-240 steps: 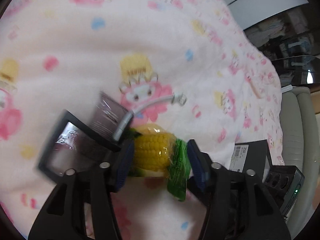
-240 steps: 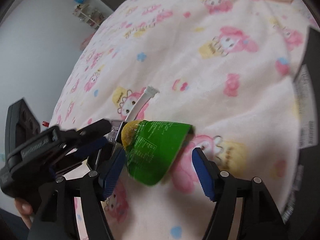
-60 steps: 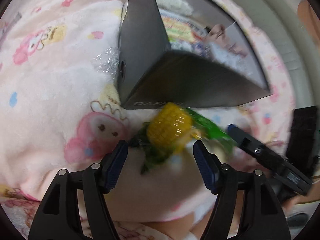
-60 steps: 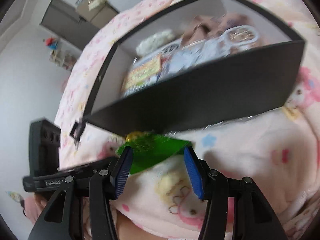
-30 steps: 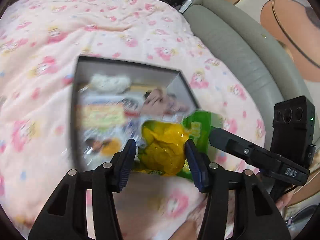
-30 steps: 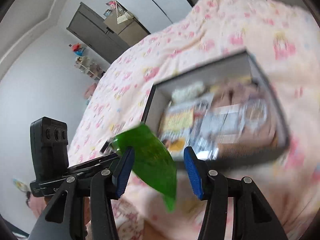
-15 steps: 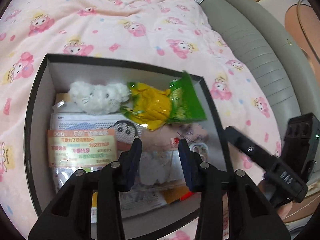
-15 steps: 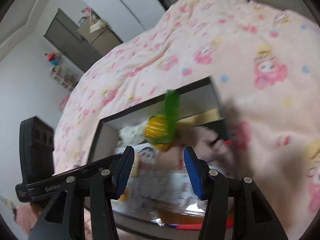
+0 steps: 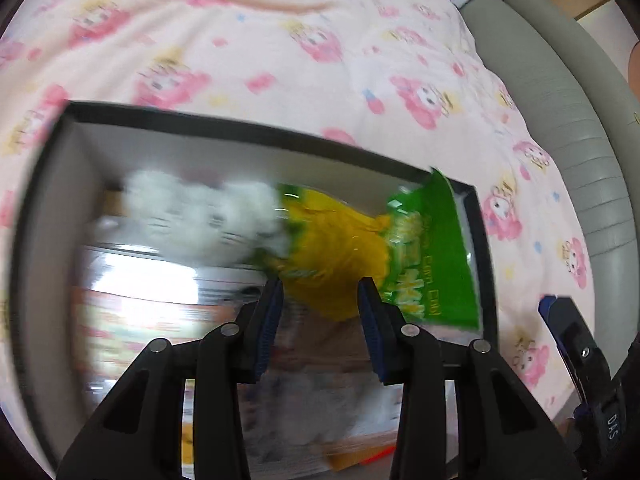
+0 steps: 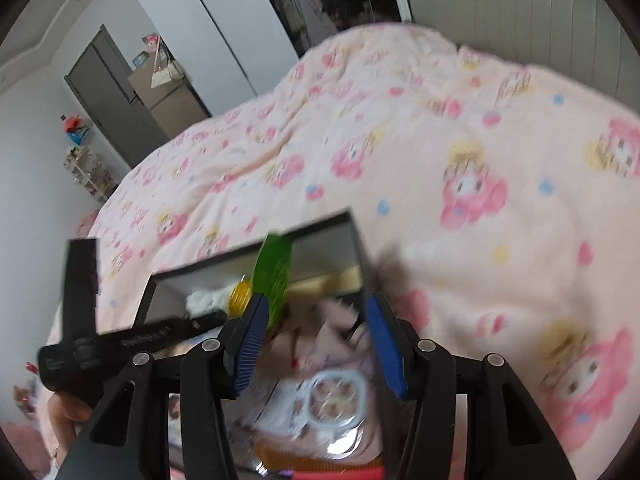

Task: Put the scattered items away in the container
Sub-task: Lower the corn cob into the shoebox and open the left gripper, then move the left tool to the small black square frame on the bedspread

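The green and yellow corn packet (image 9: 360, 256) lies inside the black box (image 9: 280, 136) against its far right wall, beside a white plush toy (image 9: 200, 216). My left gripper (image 9: 320, 308) hovers open and empty just over the packet's near end. In the right wrist view the packet (image 10: 272, 276) stands on edge in the box (image 10: 356, 240). My right gripper (image 10: 316, 336) is open and empty above the box's near part. The left gripper's body (image 10: 120, 336) shows at the left there.
The box holds several snack packets and a round-lidded cup (image 10: 332, 400). It sits on a pink cartoon blanket (image 9: 280, 40). A grey padded headboard (image 9: 580, 128) runs along the right. The right gripper's finger (image 9: 572, 344) is at the box's right side.
The corn packet was carried from the blanket over to the box and let go inside it. Since half a second ago both grippers have dropped closer to the box.
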`<state>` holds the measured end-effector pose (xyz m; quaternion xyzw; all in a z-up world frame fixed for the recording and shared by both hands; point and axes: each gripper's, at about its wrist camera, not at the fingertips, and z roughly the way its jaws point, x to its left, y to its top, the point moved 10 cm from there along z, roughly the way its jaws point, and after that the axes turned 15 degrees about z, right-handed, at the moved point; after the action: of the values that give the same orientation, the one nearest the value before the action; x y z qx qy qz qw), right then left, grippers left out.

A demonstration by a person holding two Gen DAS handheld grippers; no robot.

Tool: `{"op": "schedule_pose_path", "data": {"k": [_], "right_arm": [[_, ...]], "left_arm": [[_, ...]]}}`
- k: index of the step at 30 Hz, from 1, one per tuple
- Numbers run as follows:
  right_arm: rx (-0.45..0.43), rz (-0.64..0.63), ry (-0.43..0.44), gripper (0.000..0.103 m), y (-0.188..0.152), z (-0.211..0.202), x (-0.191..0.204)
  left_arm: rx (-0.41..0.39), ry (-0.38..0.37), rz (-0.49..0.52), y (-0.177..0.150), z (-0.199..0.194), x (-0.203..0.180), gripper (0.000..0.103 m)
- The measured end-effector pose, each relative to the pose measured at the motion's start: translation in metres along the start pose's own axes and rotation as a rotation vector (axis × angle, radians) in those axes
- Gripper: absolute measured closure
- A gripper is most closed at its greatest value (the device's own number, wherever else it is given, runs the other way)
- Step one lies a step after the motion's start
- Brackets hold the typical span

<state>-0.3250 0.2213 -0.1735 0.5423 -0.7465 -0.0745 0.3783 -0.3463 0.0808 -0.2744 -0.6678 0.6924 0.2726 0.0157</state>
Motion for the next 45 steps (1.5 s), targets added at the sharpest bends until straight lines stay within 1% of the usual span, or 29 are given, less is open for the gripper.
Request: {"op": "schedule_pose_path", "data": {"k": [1,3,4,6,7,8,10,12,13,15,17,18,19,21,24,25,27,28,31,33,35,36,38,39,40,42,43,45], "right_arm": [[-0.008,-0.001,-0.007,0.054,0.003,0.001,-0.002],[0.001,0.012,0.004,0.054,0.005,0.005,-0.006],[0.013,0.020,0.017,0.055,0.004,0.008,-0.007],[0.034,0.034,0.031,0.055,0.002,0.013,-0.007],[0.037,0.033,0.023,0.055,0.002,0.015,-0.008],[0.038,0.030,0.006,0.055,0.002,0.017,-0.011],[0.042,0.027,-0.058,0.055,0.001,0.023,-0.021],[0.063,0.036,-0.116,0.055,-0.002,0.031,-0.035],[0.078,0.050,-0.123,0.055,-0.003,0.035,-0.040],[0.119,0.090,-0.121,0.056,-0.007,0.043,-0.048],[0.132,0.104,-0.113,0.056,-0.008,0.047,-0.049],[0.129,0.097,-0.114,0.056,-0.008,0.047,-0.048],[0.121,0.088,-0.114,0.056,-0.007,0.046,-0.046],[0.096,0.062,-0.105,0.056,-0.005,0.035,-0.039],[0.054,0.018,-0.077,0.055,-0.008,0.010,-0.024],[0.033,0.005,-0.081,0.056,-0.011,-0.002,-0.020],[-0.001,-0.011,-0.095,0.055,-0.015,-0.020,-0.015],[-0.012,-0.022,-0.087,0.055,-0.016,-0.027,-0.011],[-0.038,-0.013,-0.053,0.055,-0.034,-0.057,-0.003],[-0.050,0.009,-0.024,0.055,-0.055,-0.080,0.002],[-0.039,0.009,0.002,0.055,-0.073,-0.092,0.011],[-0.023,0.000,0.021,0.055,-0.087,-0.100,0.018],[0.006,-0.006,0.043,0.056,-0.107,-0.113,0.029],[0.025,-0.011,0.050,0.056,-0.118,-0.120,0.037],[0.030,-0.022,0.062,0.055,-0.126,-0.128,0.044],[0.025,-0.054,0.094,0.055,-0.141,-0.143,0.063],[0.024,-0.067,0.109,0.055,-0.148,-0.149,0.073],[0.029,-0.081,0.133,0.055,-0.159,-0.154,0.088]], "left_arm": [[0.001,-0.019,0.019,0.001,0.003,-0.009,0.064],[0.005,-0.032,0.072,0.003,0.009,-0.027,0.062],[0.012,-0.062,0.102,0.004,0.014,-0.039,0.062],[0.030,-0.116,0.118,0.004,0.021,-0.054,0.062],[0.031,-0.125,0.123,0.006,0.021,-0.058,0.062],[0.016,-0.124,0.132,0.007,0.019,-0.062,0.062],[-0.035,-0.100,0.143,0.011,0.008,-0.061,0.063],[-0.080,-0.068,0.129,0.015,-0.002,-0.054,0.063],[-0.086,-0.064,0.112,0.017,-0.004,-0.049,0.063],[-0.051,-0.066,0.106,0.017,0.003,-0.043,0.063],[0.026,-0.091,0.113,0.012,0.018,-0.045,0.063],[0.045,-0.101,0.113,0.009,0.021,-0.047,0.063],[0.040,-0.110,0.121,0.006,0.020,-0.052,0.063],[-0.009,-0.112,0.171,0.001,0.006,-0.066,0.063],[-0.052,-0.101,0.236,-0.008,-0.016,-0.082,0.063],[-0.071,-0.075,0.257,-0.012,-0.028,-0.085,0.063],[-0.096,-0.052,0.285,-0.020,-0.045,-0.091,0.063],[-0.109,-0.042,0.302,-0.028,-0.057,-0.094,0.063],[-0.125,-0.027,0.350,-0.049,-0.088,-0.101,0.063],[-0.135,-0.003,0.383,-0.065,-0.107,-0.100,0.063],[-0.147,0.040,0.417,-0.087,-0.131,-0.095,0.063],[-0.145,0.053,0.421,-0.095,-0.140,-0.090,0.063],[-0.098,0.058,0.393,-0.116,-0.161,-0.079,0.063],[-0.090,0.056,0.392,-0.123,-0.172,-0.075,0.063],[-0.098,0.059,0.403,-0.129,-0.185,-0.072,0.063],[-0.126,0.095,0.423,-0.140,-0.209,-0.065,0.063],[-0.141,0.117,0.420,-0.145,-0.222,-0.058,0.063],[-0.164,0.138,0.407,-0.153,-0.237,-0.048,0.063]]}}
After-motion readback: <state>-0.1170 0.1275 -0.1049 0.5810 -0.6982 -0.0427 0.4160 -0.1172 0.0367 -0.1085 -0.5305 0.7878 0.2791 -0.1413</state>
